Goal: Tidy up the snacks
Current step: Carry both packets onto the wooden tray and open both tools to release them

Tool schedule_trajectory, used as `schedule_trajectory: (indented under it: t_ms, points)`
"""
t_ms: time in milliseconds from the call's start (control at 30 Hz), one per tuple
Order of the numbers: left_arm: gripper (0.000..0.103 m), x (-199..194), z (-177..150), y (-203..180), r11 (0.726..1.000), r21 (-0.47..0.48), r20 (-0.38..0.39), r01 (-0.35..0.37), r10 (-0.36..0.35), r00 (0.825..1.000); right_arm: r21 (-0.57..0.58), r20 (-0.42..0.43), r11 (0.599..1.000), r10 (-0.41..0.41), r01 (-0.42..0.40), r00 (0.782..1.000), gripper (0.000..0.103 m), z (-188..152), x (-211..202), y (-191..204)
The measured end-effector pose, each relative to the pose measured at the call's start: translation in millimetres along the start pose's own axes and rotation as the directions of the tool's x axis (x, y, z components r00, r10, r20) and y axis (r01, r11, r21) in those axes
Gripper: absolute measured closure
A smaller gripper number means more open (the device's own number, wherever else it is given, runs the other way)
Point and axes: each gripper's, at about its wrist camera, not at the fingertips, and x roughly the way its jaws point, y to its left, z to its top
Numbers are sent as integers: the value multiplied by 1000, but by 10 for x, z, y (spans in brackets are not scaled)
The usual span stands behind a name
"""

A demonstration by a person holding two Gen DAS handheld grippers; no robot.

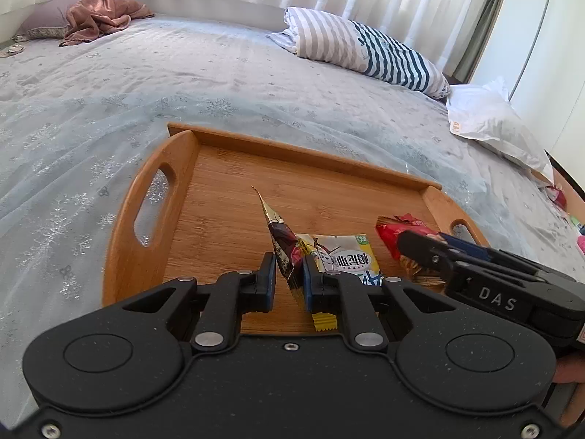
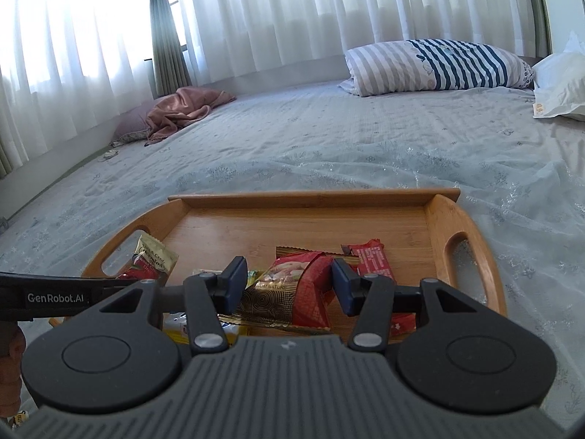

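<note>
A wooden tray [image 1: 292, 153] [image 2: 314, 195] lies on the bed. My left gripper [image 1: 289, 261] is shut on a maroon and gold snack packet [image 1: 281, 234] that stands on edge over the tray's near side. Just behind it, a white and yellow packet [image 1: 343, 256] lies flat on the tray. My right gripper [image 2: 289, 267] is shut on a red and gold snack packet [image 2: 292, 292], low over the tray's near right part. A second red packet [image 2: 373, 259] lies on the tray beyond it. The left gripper [image 2: 124, 278] with its packet [image 2: 153, 259] shows at the left of the right wrist view.
The tray sits on a pale blue bedspread [image 1: 109, 109]. A striped pillow [image 1: 365, 47] and a white plastic bag [image 1: 490, 120] lie at the far right. A pink blanket [image 1: 98, 14] is at the far left. More small packets [image 1: 559, 197] lie at the bed's right edge.
</note>
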Motion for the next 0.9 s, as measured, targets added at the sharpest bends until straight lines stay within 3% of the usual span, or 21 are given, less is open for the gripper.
schedule_trajectory:
  t_ms: [900]
  points:
    - [89, 211, -93, -46, 1000, 3, -32, 30, -30, 999, -7, -33, 1000, -8, 8, 999, 48, -51, 61, -22]
